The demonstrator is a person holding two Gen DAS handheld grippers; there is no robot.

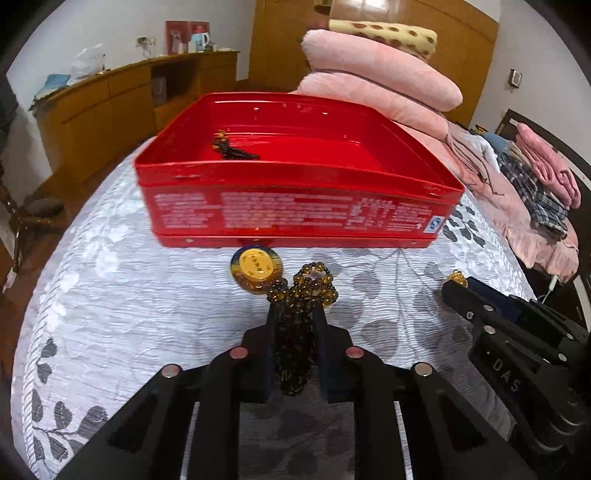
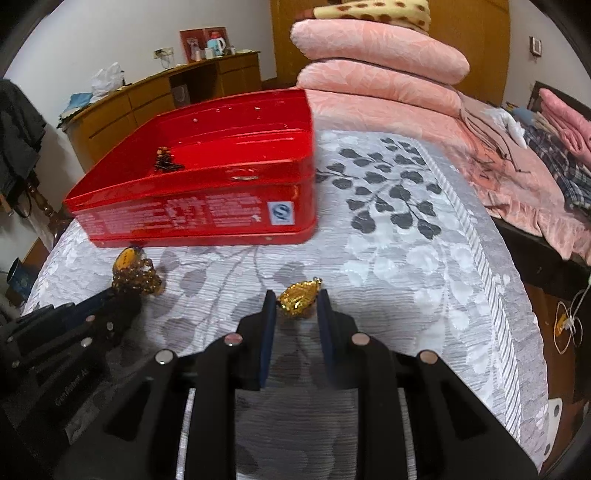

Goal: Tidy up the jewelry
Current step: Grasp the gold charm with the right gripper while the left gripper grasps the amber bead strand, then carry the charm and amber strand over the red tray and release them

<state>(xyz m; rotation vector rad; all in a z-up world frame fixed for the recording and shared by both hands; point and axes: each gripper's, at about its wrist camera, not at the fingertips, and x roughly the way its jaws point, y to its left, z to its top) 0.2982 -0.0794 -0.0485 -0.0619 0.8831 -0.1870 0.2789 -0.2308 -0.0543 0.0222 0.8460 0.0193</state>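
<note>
Left gripper (image 1: 295, 314) pinches the beads (image 1: 303, 291); right gripper (image 2: 295, 306) pinches the gold pendant (image 2: 298, 298) — both near the red tin (image 1: 295, 210). Risk: dangling beads snag the tin's rim — or the pendant slips.

White walls; wooden sideboard (image 1: 122, 99) along the left wall, wooden wardrobe (image 1: 454, 22) behind stacked pink quilts (image 1: 380, 74); leaf-patterned grey bedspread (image 2: 399, 221).

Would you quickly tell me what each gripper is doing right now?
Left gripper: shut on the amber bead strand.
Right gripper: shut on the gold pendant.
</note>
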